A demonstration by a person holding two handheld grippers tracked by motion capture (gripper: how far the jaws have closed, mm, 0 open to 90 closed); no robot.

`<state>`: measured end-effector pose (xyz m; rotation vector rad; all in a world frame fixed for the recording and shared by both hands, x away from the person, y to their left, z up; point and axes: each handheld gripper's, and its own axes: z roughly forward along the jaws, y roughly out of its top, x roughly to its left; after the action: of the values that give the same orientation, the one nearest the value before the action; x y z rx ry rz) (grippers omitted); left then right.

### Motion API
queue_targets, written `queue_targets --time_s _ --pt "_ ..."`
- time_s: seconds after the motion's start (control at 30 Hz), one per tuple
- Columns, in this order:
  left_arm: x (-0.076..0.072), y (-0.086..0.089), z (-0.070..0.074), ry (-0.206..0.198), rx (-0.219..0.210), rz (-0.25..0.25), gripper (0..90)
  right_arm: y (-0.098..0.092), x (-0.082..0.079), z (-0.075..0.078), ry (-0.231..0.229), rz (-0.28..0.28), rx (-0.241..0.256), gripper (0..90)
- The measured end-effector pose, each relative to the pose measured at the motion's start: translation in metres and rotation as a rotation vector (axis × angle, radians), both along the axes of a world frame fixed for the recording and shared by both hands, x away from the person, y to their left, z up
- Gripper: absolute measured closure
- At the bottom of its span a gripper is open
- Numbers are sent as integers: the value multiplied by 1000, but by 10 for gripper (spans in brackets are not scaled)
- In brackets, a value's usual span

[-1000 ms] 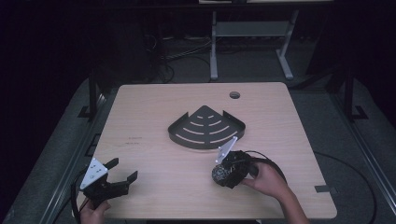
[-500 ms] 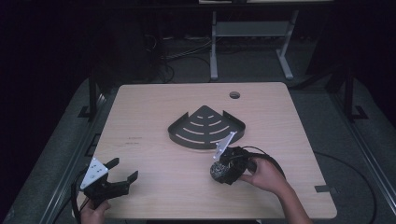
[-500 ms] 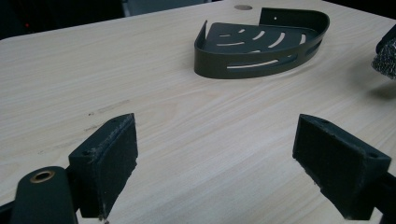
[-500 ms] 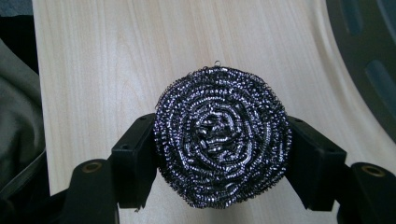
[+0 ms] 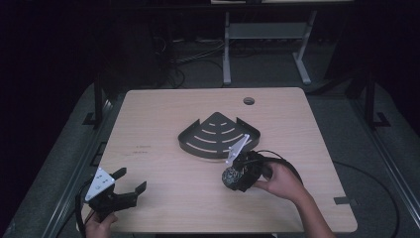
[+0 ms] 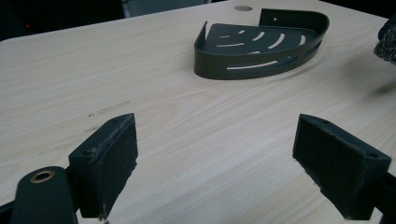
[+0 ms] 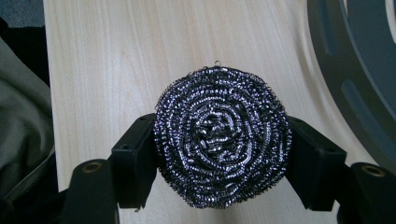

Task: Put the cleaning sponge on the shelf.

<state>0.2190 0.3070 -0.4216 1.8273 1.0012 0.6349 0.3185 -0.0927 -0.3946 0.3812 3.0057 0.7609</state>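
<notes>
From the high view, the left tongs [image 5: 128, 184] rested at the near left corner of the tabletop [image 5: 148, 119], jaws spread and holding nothing. The right tongs [image 5: 232, 177] sat near the middle, just near of the dark corner rack [image 5: 218, 134], clamped on a steel wool scourer [image 5: 231, 176], a hand [image 5: 280, 181] behind them.

In the left gripper view, the jaws stood wide apart over bare wood, the rack [image 6: 261, 44] far ahead.

In the right gripper view, both jaws pressed the sides of the scourer [image 7: 222, 135], held above the wood, with the rack's slotted floor [image 7: 359, 74] at the right edge.
</notes>
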Motion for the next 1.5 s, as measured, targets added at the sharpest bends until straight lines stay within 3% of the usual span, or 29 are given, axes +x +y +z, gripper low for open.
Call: queue_targets --time_s 0.53,1.5 --pt "0 0 1 -5 -1 1 133 -1 7 5 13 -6 13 321" --pt "0 0 2 -8 0 1 133 4 18 20 7 -1 -14 321"
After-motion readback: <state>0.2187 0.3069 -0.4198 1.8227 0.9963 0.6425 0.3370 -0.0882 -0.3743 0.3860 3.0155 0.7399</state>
